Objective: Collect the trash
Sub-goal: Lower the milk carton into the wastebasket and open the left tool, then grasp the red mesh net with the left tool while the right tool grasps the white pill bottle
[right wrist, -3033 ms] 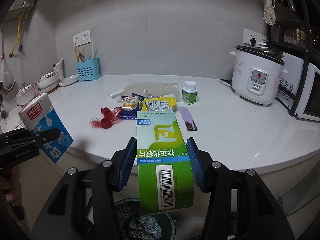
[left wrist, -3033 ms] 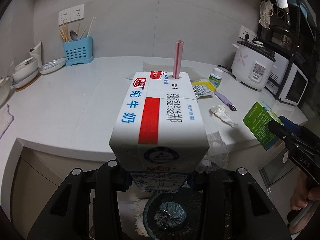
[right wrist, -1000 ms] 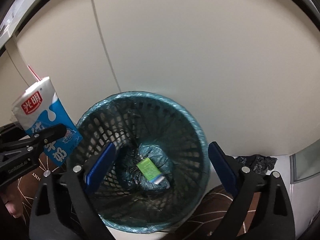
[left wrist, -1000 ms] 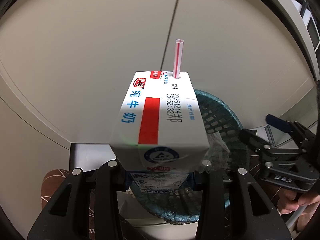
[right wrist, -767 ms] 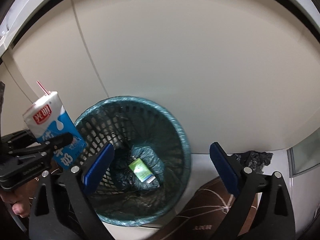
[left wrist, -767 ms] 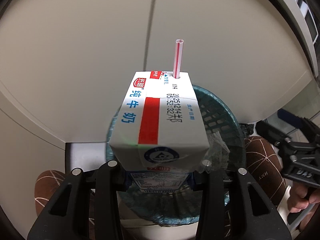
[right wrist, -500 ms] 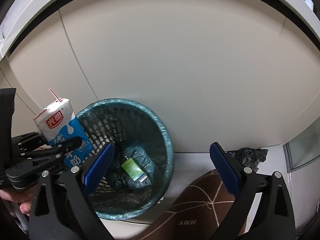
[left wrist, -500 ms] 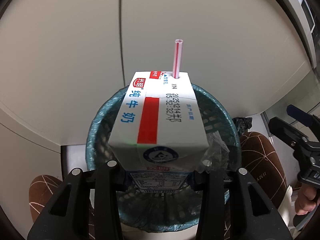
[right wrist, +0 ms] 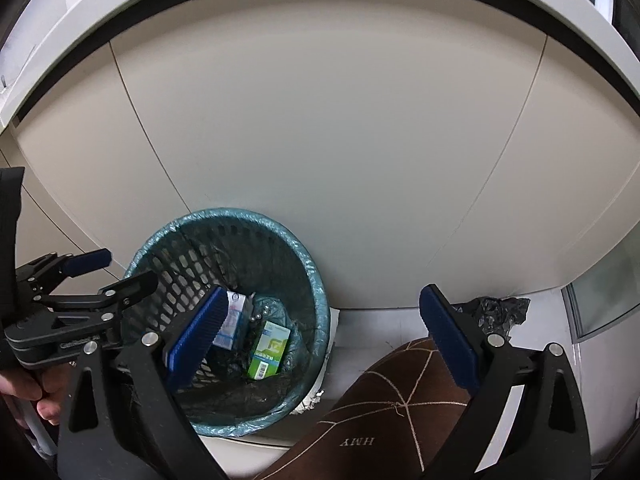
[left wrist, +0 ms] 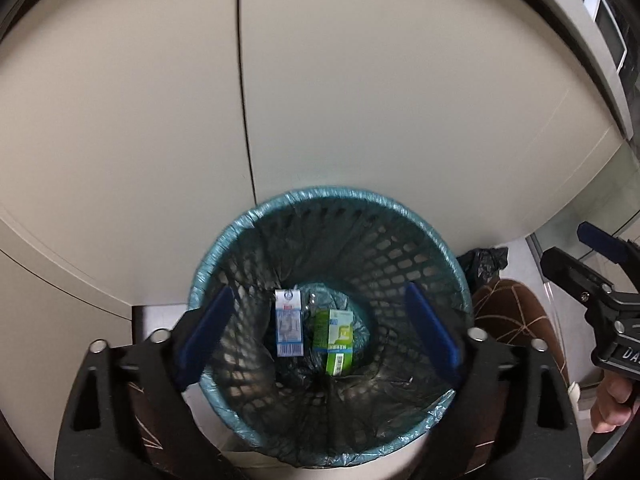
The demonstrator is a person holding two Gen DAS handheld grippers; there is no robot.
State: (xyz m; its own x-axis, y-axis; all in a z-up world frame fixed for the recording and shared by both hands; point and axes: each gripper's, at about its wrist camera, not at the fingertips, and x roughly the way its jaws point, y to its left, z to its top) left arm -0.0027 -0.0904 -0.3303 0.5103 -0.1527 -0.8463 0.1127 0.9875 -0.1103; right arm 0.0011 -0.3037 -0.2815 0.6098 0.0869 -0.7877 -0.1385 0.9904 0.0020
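A teal mesh trash bin [left wrist: 248, 220] with a dark liner stands on the floor against the cabinet; it also shows in the right wrist view [right wrist: 308, 276]. The blue-and-white milk carton [left wrist: 288, 327] and the green box [left wrist: 335, 335] lie at its bottom, also seen in the right wrist view as carton [right wrist: 234, 322] and box [right wrist: 269, 344]. My left gripper [left wrist: 318, 330] is open and empty right above the bin. My right gripper [right wrist: 320, 336] is open and empty, above the bin's right side.
Cream cabinet doors [left wrist: 360, 100] rise behind the bin under the counter edge. A crumpled black bag [right wrist: 496, 312] lies on the floor to the right. A brown patterned slipper [right wrist: 400, 400] is beside the bin. The right gripper shows at the right edge of the left wrist view [left wrist: 600, 264].
My left gripper has opened and the milk carton has dropped into the bin beside the green box. The right gripper has drifted right and stays open.
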